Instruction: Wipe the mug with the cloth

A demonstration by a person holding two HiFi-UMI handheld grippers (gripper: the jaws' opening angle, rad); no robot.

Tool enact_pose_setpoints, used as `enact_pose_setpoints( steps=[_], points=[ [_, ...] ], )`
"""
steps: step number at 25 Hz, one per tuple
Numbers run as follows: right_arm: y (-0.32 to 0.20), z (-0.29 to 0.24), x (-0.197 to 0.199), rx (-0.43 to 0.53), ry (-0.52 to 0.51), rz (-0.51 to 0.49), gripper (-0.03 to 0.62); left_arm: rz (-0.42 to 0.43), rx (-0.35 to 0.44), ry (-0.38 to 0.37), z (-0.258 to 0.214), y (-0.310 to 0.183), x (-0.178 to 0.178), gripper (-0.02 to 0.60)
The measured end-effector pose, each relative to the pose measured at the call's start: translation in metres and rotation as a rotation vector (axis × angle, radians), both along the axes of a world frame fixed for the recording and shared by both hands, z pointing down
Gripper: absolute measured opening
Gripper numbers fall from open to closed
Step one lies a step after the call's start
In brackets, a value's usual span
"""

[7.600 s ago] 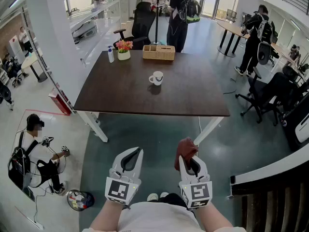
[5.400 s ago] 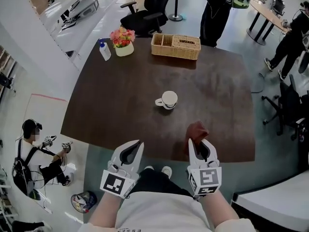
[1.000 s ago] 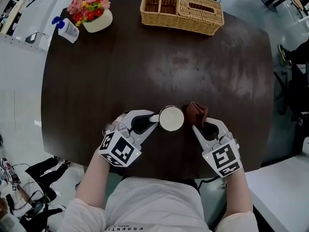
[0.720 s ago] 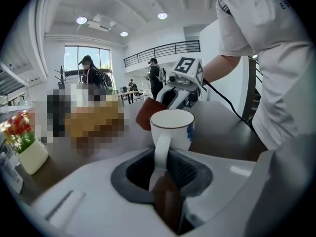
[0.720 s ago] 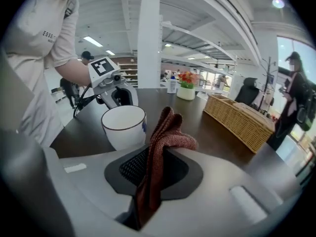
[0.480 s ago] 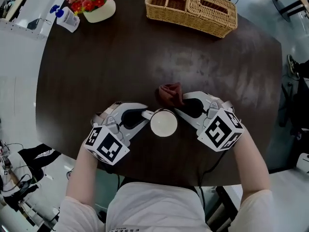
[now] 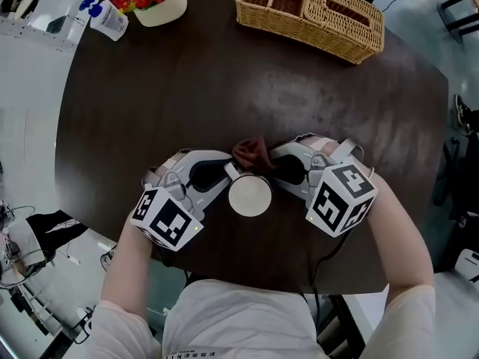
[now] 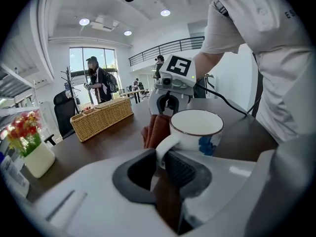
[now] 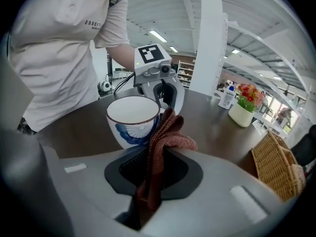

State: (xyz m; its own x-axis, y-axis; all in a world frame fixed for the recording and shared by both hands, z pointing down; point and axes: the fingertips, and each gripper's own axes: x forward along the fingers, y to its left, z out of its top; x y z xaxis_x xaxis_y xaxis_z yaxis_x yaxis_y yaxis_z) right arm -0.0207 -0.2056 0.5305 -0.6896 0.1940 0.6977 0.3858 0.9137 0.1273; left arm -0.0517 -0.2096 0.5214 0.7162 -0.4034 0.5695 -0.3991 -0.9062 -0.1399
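At centre frame on the bench (image 7: 224, 81): clamps mug (image 7: 249, 196) handle in left gripper (image 7: 229, 172) jaws, pinches cloth (image 7: 251, 152) in right gripper (image 7: 269, 163) jaws, touching mug's upper side.

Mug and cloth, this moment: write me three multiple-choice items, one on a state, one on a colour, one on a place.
1. How does the left gripper hold the mug?
A) by the rim
B) by the handle
C) not at all

2. The cloth clamped in the right gripper is:
A) white
B) green
C) reddish-brown

3. The wicker basket stands:
A) at the table's far edge
B) on the floor
C) at the near edge

Key: 1 B, the left gripper view shows its jaws closed on the handle. 2 C, the right gripper view shows it reddish-brown. 3 A, the head view shows it at the far edge.
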Motion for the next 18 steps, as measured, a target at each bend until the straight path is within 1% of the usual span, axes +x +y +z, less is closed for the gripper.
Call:
enact_pose_setpoints(
  steps=[3,7,11,14,18],
  points=[
    [0.004,0.0,0.006,0.0,-0.003,-0.003,0.081,-0.006,-0.009,0.004,-0.001,0.0,0.001,0.06],
    [0.009,0.0,0.018,-0.025,-0.006,0.055,0.081,-0.032,-0.026,0.007,-0.001,-0.001,0.001,0.06],
    [0.015,0.003,0.029,-0.069,-0.031,0.18,0.081,-0.087,-0.034,-0.005,0.002,0.0,-0.002,0.06],
    [0.022,0.006,0.033,-0.078,-0.053,0.283,0.082,-0.157,-0.035,-0.017,0.003,0.003,-0.006,0.06],
    [0.029,0.005,0.04,-0.082,-0.045,0.449,0.083,-0.268,-0.047,-0.023,0.003,0.01,-0.01,0.06]
  ],
)
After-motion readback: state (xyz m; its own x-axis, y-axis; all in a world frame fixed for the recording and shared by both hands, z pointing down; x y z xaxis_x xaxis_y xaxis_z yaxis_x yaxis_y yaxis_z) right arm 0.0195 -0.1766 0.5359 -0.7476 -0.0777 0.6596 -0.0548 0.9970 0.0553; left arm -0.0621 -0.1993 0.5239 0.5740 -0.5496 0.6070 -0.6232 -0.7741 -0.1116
